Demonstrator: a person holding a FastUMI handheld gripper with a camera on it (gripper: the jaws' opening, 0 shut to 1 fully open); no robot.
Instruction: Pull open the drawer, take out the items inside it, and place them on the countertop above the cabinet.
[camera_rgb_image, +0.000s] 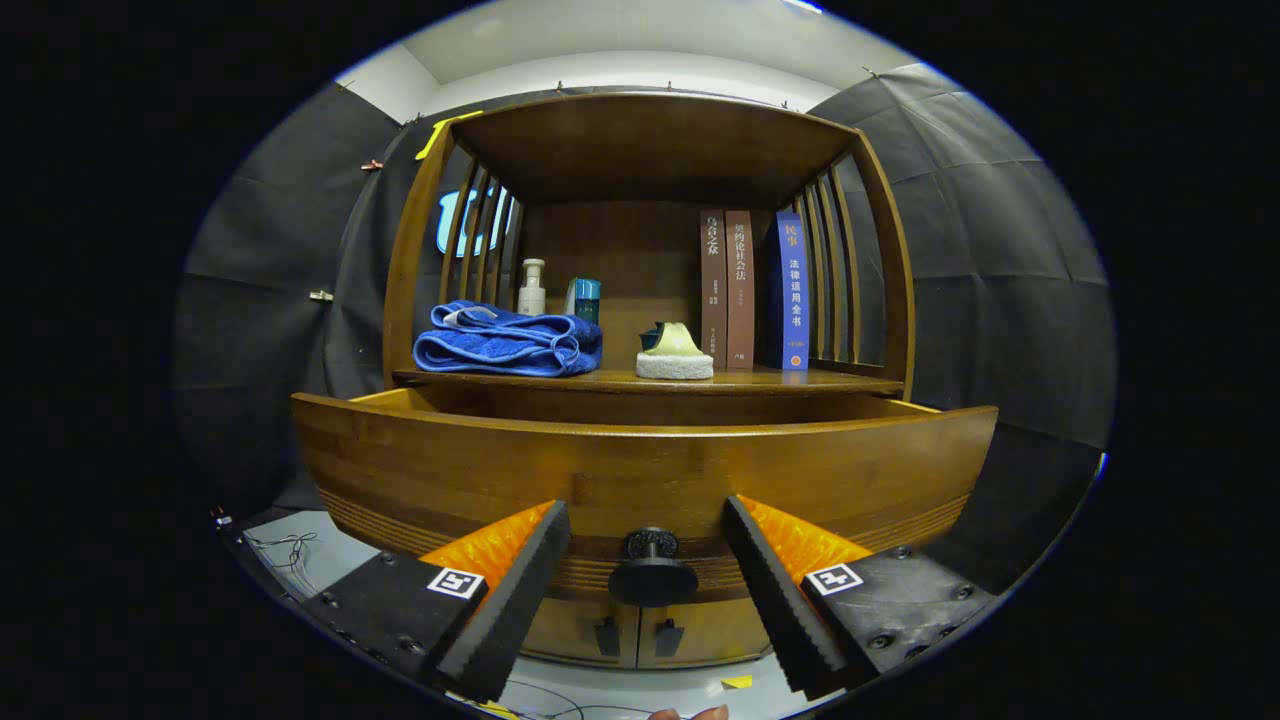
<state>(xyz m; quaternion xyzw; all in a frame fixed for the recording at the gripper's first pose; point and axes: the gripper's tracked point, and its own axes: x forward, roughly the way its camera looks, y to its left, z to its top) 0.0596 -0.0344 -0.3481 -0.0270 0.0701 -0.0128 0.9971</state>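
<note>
Hand-held gripper (648, 590) fingers spread around round knob (652, 572)

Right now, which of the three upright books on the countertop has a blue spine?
The blue book, the last of the row, next to the cabinet's side slats; the other two beside it are brown. The gripper is open, its fingers either side of the drawer knob.
</note>
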